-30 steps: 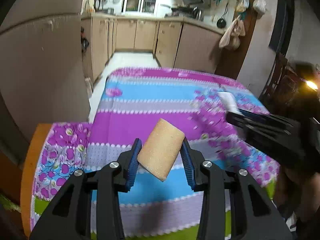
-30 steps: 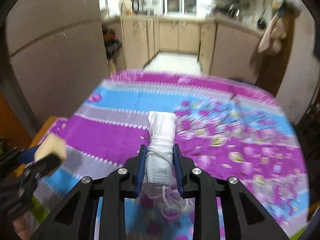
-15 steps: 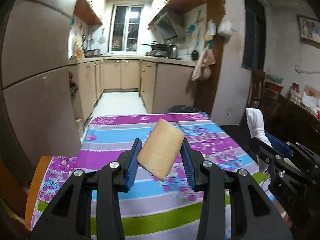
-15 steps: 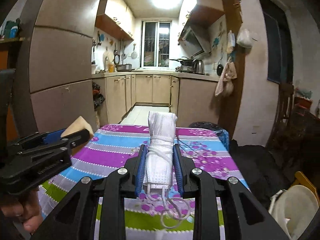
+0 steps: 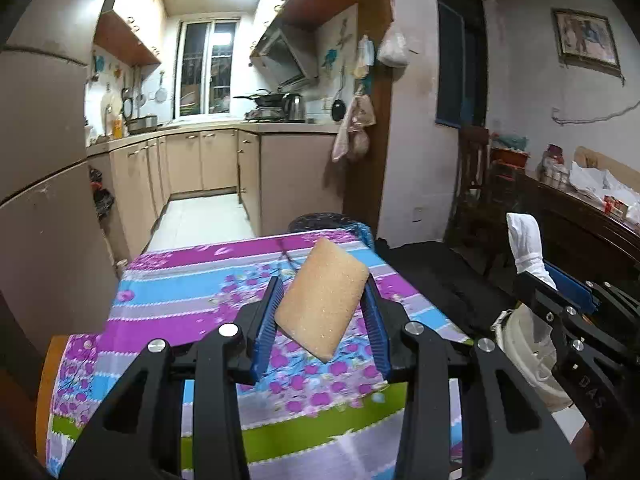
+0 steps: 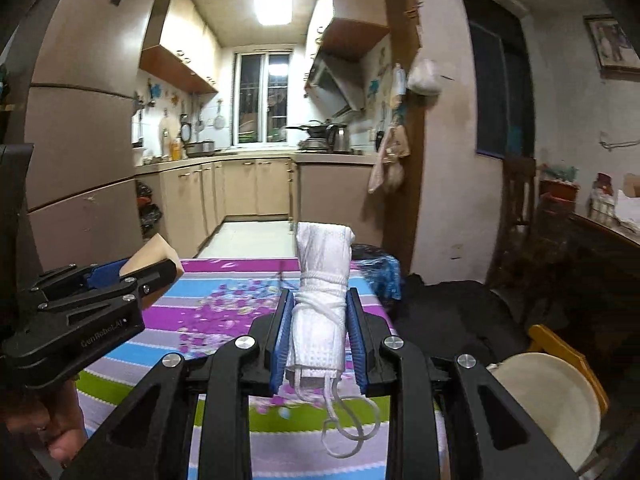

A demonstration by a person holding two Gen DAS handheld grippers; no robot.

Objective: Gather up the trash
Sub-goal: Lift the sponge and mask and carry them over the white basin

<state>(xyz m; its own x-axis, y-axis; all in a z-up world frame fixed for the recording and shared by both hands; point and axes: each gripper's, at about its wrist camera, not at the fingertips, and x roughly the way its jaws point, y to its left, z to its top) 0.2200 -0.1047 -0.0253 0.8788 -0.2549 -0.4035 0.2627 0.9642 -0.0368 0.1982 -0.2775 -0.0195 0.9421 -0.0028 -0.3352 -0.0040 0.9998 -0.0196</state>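
Note:
My left gripper (image 5: 322, 292) is shut on a tan sponge (image 5: 322, 300), held tilted above the flowered tablecloth (image 5: 192, 292). My right gripper (image 6: 320, 300) is shut on a rolled white face mask (image 6: 320, 280) tied with its ear loops, which dangle below. The mask also shows in the left wrist view (image 5: 526, 244), at the right, over a white bin (image 5: 528, 356). In the right wrist view the same bin (image 6: 548, 396) sits low at the right, beside the table, and the sponge (image 6: 150, 254) pokes out of the left gripper at the left.
The table's right edge borders dark cloth on a seat (image 5: 440, 276). A yellow stool (image 6: 560, 344) stands by the bin. A dark wooden sideboard (image 5: 580, 232) stands at the right. Kitchen cabinets (image 5: 208, 160) and a brown pillar (image 5: 368, 120) stand beyond the table.
Both grippers rose and swung to the right, from looking down at the tablecloth to looking across the room. The white bin came into view. Both keep their loads.

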